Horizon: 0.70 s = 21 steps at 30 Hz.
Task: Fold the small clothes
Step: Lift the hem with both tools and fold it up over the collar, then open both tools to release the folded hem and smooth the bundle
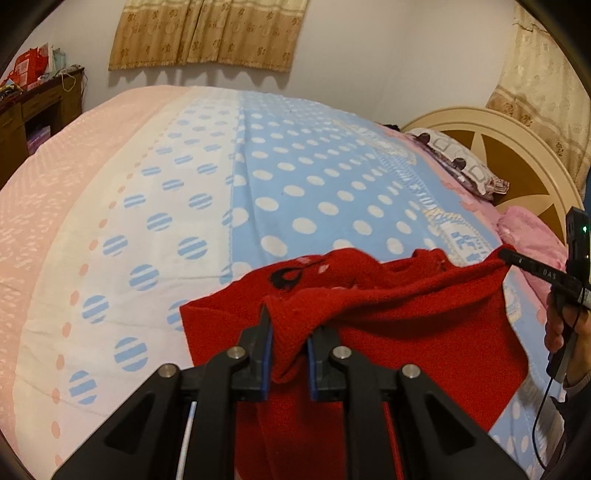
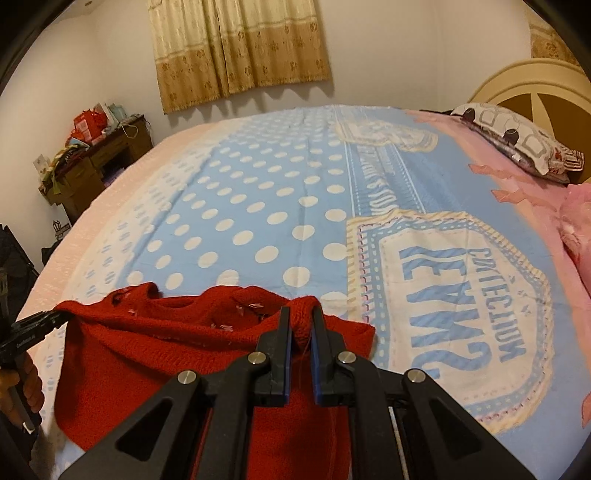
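Bedroom, wide bed [image 1: 288, 177] under a blue polka-dot and pink spread, curtain [image 1: 207, 33] on the back wall, cluttered dresser [image 1: 33, 107] at far left.

Left wrist view: your left tongs [image 1: 290, 332] are nearly closed, clamped on a bunched edge of the red knit garment [image 1: 399, 317], fabric pinched between the blue pads. Garment is stretched across the near edge of the bed, its lower part draping toward you under the tongs. At far right your right tongs [image 1: 504, 254] pinch the garment's other top corner, your hand [image 1: 565, 332] on the handle. A black print on the red knit shows here. Patterned pillow [image 1: 458, 162] and headboard [image 1: 517, 155] at upper right.

Right wrist view: your right tongs [image 2: 300, 325] are shut tight on a small fold of the red knit garment [image 2: 155, 354], only a thin wad between the fingers. Left tongs [image 2: 55, 315] enter at far left, gripping the opposite corner, hand [image 2: 22, 384] below. Only this view shows the big label print on the spread [image 2: 454, 295], with upside-down lettering, just right of the garment.
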Motion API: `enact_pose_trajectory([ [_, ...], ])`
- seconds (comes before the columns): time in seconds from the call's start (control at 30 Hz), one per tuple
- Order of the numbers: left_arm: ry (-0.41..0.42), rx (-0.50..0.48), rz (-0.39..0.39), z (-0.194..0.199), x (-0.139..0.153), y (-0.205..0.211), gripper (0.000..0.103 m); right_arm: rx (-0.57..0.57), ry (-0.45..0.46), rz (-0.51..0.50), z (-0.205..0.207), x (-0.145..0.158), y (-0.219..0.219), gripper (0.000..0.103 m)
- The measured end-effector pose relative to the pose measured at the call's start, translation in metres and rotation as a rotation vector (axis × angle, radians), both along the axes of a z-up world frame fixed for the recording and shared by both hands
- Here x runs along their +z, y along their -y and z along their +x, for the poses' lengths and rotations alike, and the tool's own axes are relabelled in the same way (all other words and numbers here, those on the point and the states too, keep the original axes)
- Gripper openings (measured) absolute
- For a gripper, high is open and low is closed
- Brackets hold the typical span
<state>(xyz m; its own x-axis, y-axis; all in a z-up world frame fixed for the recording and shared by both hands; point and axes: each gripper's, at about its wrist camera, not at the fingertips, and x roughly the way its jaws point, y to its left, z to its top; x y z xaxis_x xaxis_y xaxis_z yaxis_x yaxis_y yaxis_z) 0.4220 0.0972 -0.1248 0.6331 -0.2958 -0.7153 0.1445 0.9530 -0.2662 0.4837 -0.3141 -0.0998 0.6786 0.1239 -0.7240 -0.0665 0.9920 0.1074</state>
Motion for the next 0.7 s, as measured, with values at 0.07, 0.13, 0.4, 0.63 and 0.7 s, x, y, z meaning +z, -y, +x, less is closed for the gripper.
enact_pose_trajectory([
  [0.07, -0.010, 0.004, -0.007, 0.005, -0.004, -0.003, 0.015, -0.003, -0.012, 0.005, 0.009, -0.005, -0.001, 0.008],
  [0.13, -0.012, 0.008, -0.012, 0.010, -0.005, -0.005, 0.015, -0.010, -0.022, 0.012, 0.017, -0.010, -0.002, 0.008],
  [0.4, -0.045, 0.008, 0.036, 0.029, -0.019, 0.007, 0.023, -0.081, -0.106, -0.013, 0.030, -0.045, 0.009, 0.008],
  [0.63, -0.046, 0.131, -0.001, 0.019, -0.019, -0.019, 0.037, -0.142, -0.069, 0.048, 0.028, -0.044, 0.035, 0.068],
  [0.7, -0.015, 0.133, 0.026, 0.008, -0.011, -0.019, 0.038, -0.087, -0.031, 0.100, 0.018, -0.036, 0.033, 0.068],
])
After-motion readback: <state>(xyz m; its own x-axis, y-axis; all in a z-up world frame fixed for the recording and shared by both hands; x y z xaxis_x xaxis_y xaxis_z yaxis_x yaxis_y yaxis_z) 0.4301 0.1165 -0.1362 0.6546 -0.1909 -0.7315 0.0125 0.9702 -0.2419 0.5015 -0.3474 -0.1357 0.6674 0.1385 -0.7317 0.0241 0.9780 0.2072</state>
